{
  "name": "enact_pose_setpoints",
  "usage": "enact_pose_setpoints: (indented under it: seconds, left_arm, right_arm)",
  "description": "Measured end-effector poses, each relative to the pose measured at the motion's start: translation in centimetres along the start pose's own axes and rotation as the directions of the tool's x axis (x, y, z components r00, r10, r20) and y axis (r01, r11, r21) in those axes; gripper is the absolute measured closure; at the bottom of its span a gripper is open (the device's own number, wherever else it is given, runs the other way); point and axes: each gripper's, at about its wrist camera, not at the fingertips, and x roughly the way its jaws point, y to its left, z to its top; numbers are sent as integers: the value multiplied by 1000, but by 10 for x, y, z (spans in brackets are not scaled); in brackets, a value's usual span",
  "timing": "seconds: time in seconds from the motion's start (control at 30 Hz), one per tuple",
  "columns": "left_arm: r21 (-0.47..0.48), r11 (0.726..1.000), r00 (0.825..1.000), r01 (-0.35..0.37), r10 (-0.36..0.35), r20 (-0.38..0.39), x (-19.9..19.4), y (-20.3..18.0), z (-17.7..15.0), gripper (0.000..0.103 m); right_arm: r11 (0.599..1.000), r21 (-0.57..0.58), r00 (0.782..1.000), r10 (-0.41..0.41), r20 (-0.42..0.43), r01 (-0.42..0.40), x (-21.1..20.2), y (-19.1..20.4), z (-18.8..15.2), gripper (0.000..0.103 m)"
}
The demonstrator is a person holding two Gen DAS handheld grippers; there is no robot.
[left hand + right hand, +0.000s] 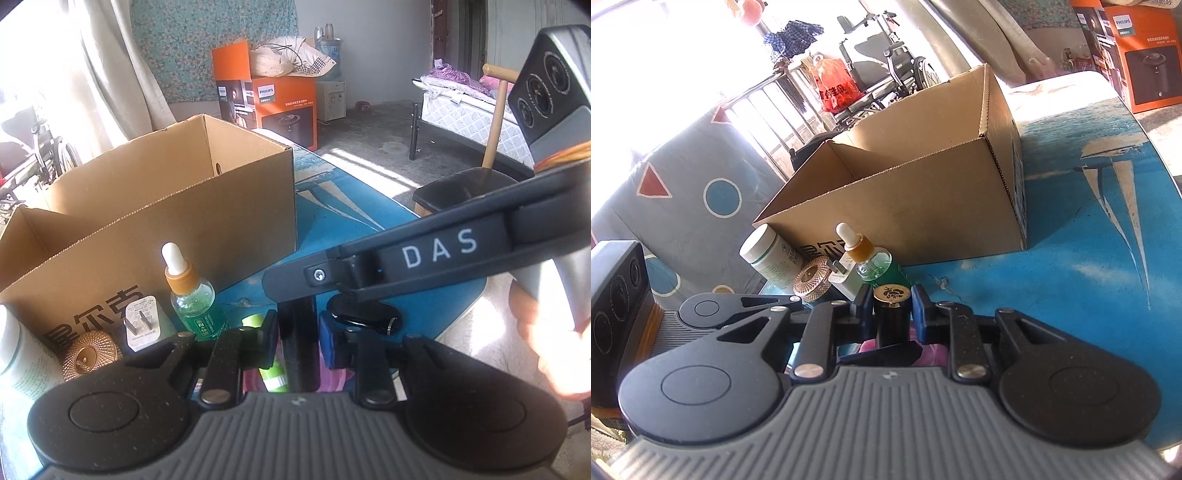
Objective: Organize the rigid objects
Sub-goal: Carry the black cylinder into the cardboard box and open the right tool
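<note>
The black cylinder (892,317) with its gold-patterned cap stood clamped in the right gripper (892,312) jaws. The left gripper (297,332) jaws pinched a dark tube too. Best practice: hold it upright and lift toward the cardboard box (923,206) at twelve o'clock on the bench (1089,258), clearing the dropper bottle (871,262) at eleven.

Left wrist camera sits low over the blue table (354,206), angled down along its own fingers, close in; the cardboard box (184,206) fills its ten o'clock, the bed (469,107) far off at two. Right wrist camera rides just as low and close, tilted down, box (923,206) at twelve, wheelchair (886,70) beyond. Both views share the box, the dropper bottle (192,295) (871,258), the table and the orange carton (280,103) (1145,59).
</note>
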Motion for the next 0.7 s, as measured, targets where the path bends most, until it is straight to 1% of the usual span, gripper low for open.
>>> enact_pose_setpoints:
  seconds: [0.1, 0.2, 0.3, 0.4, 0.47, 0.53, 0.63, 0.7]
  left_arm:
    - [-5, 1000, 999, -7, 7, 50, -20, 5, 8, 79]
    - [-8, 1000, 991, -30, 31, 127, -48, 14, 21, 79]
    - [-33, 998, 980, -62, 67, 186, -74, 34, 39, 79]
    - [-94, 992, 971, -90, 108, 212, -91, 64, 58, 79]
    - [-131, 985, 971, -109, 134, 199, -92, 86, 68, 79]
    - [-179, 977, 976, -118, 147, 158, -86, 115, 79, 79]
    - [-252, 962, 986, -104, 132, 98, -68, 152, 88, 78]
    - [-293, 951, 990, -102, 126, 61, -55, 177, 87, 77]
  right_arm:
    - [998, -50, 1000, -24, 13, 25, -10, 20, 11, 82]
    - [993, -118, 998, -21, 52, 27, -25, 48, 31, 82]
    - [985, -175, 996, 12, 92, 4, -32, 76, 61, 82]
    - [973, -229, 993, 59, 100, -34, -23, 103, 99, 82]
    - [966, -250, 993, 87, 82, -64, -8, 115, 121, 82]
    - [966, -242, 994, 105, 28, -95, 16, 125, 148, 82]
    - [971, -208, 992, 106, -64, -118, 58, 131, 180, 82]
    - [978, -167, 985, 103, -141, -126, 93, 128, 199, 82]
